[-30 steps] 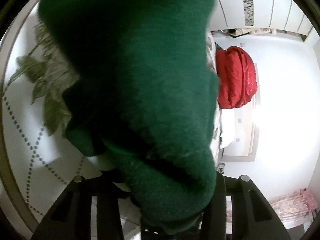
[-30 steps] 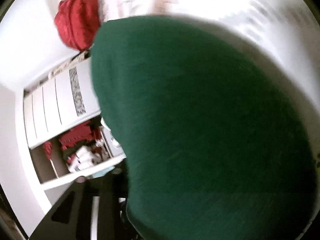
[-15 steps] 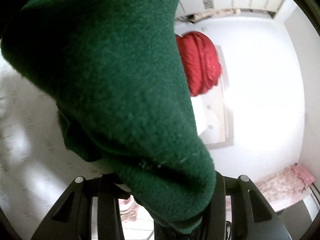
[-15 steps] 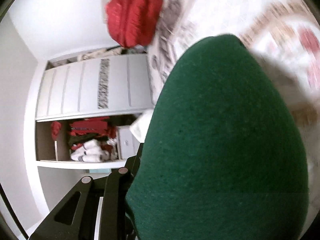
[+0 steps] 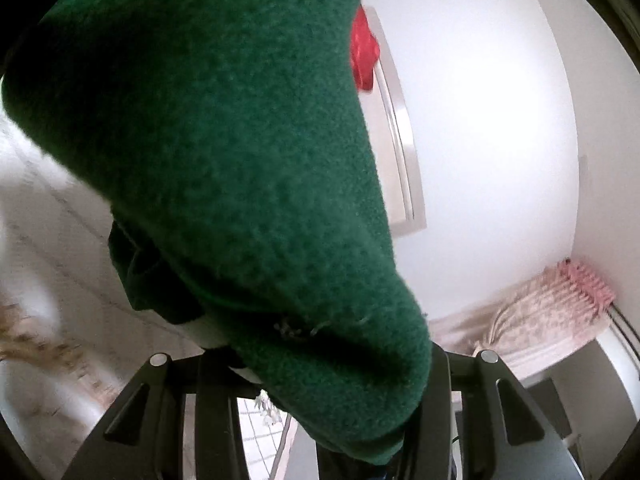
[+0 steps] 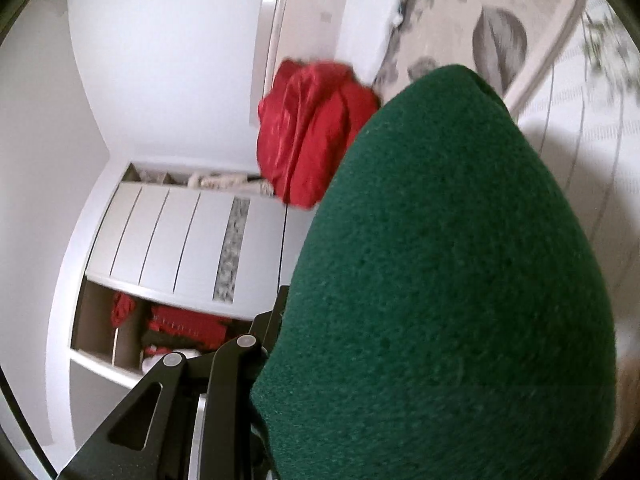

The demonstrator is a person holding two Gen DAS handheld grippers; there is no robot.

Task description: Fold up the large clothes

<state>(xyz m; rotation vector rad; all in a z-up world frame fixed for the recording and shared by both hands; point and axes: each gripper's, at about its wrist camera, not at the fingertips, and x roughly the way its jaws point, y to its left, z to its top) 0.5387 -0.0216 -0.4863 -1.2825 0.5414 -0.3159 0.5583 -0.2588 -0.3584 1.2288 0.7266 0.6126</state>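
A thick dark green fleece garment [image 5: 224, 152] fills most of the left wrist view and drapes over my left gripper [image 5: 316, 376]. The cloth is bunched between the black fingers [image 5: 216, 392], whose tips are hidden under it. In the right wrist view the same green garment [image 6: 440, 280] covers the right half of the picture. My right gripper [image 6: 320, 400] is shut on a fold of it. Only its left finger [image 6: 224, 384] shows; the other lies under the cloth. Both grippers point roughly level, with the garment lifted off the bed.
A red garment [image 6: 312, 136] lies bunched at the head of the bed [image 6: 460, 20], beside a white pillow [image 6: 372, 16]. A white wardrobe [image 6: 168, 240] has an open shelf of folded clothes [image 6: 176, 324]. A pink curtain [image 5: 540, 312] hangs beside the white wall.
Both views have swung and rolled while the green garment stayed gripped. On the left the red garment slid almost behind the green cloth. On the right the wardrobe dropped lower left and the bed came into sight.
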